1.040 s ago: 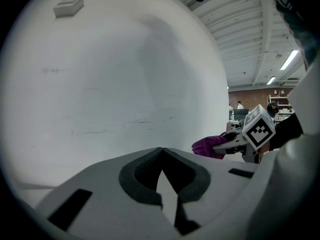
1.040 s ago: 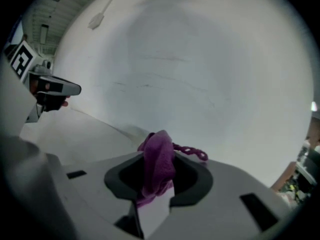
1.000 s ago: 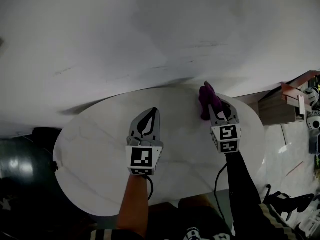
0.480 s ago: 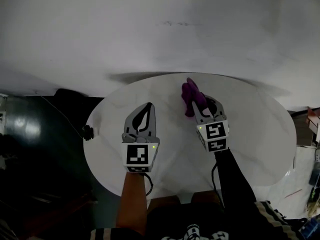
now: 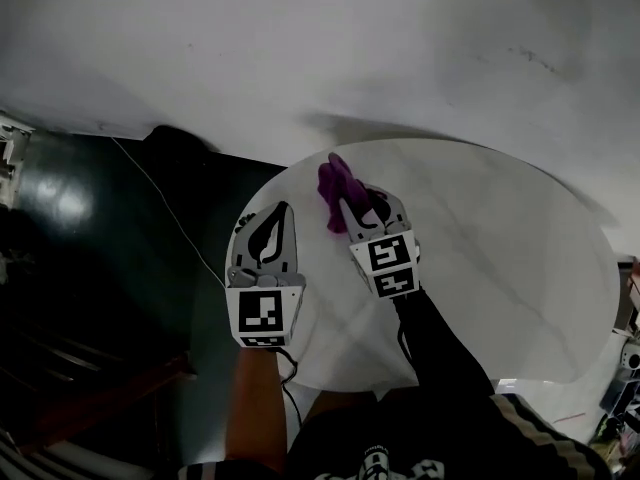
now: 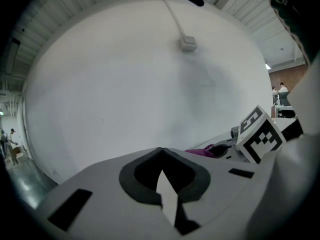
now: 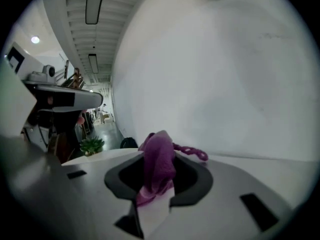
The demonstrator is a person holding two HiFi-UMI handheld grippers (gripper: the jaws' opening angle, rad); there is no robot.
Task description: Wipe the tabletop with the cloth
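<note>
Left hand-held gripper [image 5: 279, 214]: jaws together, nothing held, above the worktop [image 5: 500, 258] at its left edge. Right hand-held gripper [image 5: 348, 204]: clamped on the purple cloth [image 5: 334, 180], which bunches past the jaw tips near the far-left rim. Cloth-to-surface contact unclear. Judgement: press the cloth flat, sweep rightward in overlapping passes, and stay inside the rim.
</note>
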